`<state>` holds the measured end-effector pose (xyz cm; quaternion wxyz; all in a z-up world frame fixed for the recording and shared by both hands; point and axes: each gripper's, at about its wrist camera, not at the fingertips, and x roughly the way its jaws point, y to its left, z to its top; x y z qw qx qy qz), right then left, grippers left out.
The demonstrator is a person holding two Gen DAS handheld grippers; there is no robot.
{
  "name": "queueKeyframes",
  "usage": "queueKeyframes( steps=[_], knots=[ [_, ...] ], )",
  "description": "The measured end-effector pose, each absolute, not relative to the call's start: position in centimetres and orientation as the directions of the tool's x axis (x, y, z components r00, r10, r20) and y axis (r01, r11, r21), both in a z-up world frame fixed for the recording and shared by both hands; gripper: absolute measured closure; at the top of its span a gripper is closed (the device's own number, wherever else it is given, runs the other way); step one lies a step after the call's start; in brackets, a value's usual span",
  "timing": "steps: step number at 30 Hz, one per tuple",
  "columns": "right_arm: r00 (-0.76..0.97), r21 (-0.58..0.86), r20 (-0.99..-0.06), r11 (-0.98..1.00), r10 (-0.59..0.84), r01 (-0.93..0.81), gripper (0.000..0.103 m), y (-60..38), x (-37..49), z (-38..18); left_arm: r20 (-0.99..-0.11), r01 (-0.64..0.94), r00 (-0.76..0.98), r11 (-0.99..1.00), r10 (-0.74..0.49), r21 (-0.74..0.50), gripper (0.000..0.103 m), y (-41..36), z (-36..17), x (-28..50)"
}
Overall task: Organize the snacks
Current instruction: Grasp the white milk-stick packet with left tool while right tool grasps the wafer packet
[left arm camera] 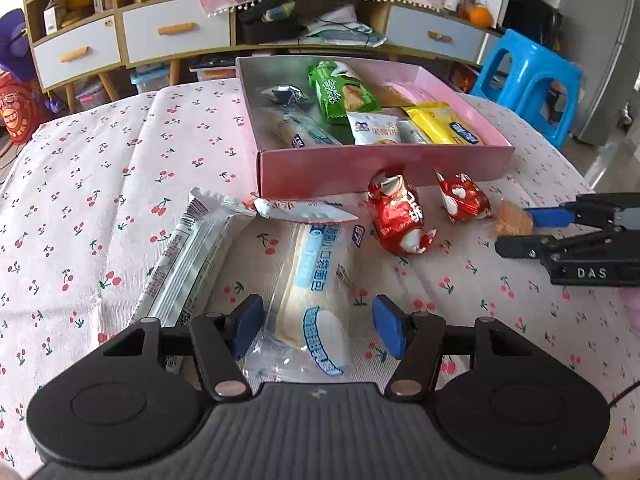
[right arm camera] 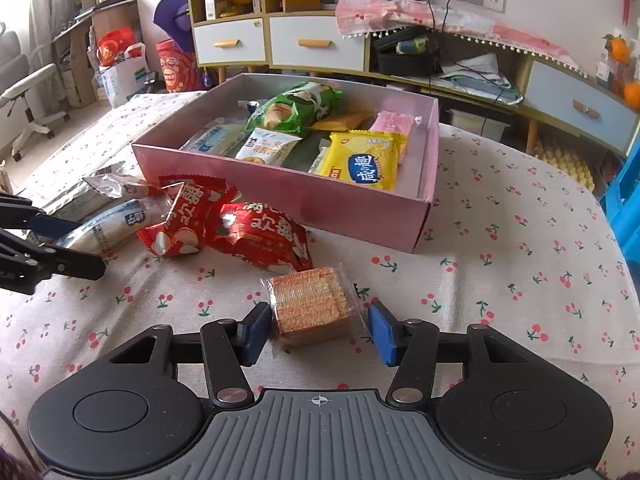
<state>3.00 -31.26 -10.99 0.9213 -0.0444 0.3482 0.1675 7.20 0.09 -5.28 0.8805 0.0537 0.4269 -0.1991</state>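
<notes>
bread pack [left arm camera: 316, 300] end under claw, wafer pack [right arm camera: 310, 308] wrap faint

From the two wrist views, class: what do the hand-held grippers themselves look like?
Each hand-held gripper, left and right, has a black linkage frame, two round black discs, a ribbed grey centre plate and blue rectangular finger pads. Seen from the left wrist view, the right one carries white "DAS" lettering.

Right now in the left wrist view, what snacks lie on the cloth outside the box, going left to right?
Grey-white wrapped bar → long bread pack between the left fingers → larger red pack → smaller red pack → wafer pack between the right fingers.
</notes>
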Motion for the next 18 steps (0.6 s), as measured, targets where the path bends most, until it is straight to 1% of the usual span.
queueKeyframes(
  steps=[3,6,7,10,12,18],
  knots=[
    [0.696,0.04,-0.659,0.938,0.285,-0.346,0.051,-31.0,2.9,-11.0,-0.77,0.384,0.563,0.92,-0.301,-0.079,0.047,-0.1,-5.3,7.5],
    [0.69,0.046,-0.662,0.935,0.292,-0.352,0.052,-30.8,2.7,-10.8,-0.772,0.37,0.573,0.927,-0.275,-0.056,0.056,-0.4,-5.3,7.5],
    [0.686,0.05,-0.666,0.934,0.294,-0.353,0.053,-30.7,2.7,-10.8,-0.772,0.365,0.58,0.93,-0.261,-0.04,0.061,-0.5,-5.3,7.5],
    [0.669,0.065,-0.683,0.937,0.293,-0.344,0.055,-30.4,2.6,-10.5,-0.778,0.357,0.576,0.934,-0.251,-0.037,0.068,-0.5,-5.1,7.4],
    [0.652,0.081,-0.696,0.935,0.301,-0.345,0.057,-30.2,2.6,-10.2,-0.791,0.342,0.559,0.938,-0.248,-0.053,0.069,-0.4,-4.9,7.4],
    [0.607,0.133,-0.73,0.936,0.315,-0.326,0.059,-29.8,2.4,-9.4,-0.821,0.308,0.51,0.946,-0.257,-0.105,0.073,-0.1,-4.5,7.3]
  ],
)
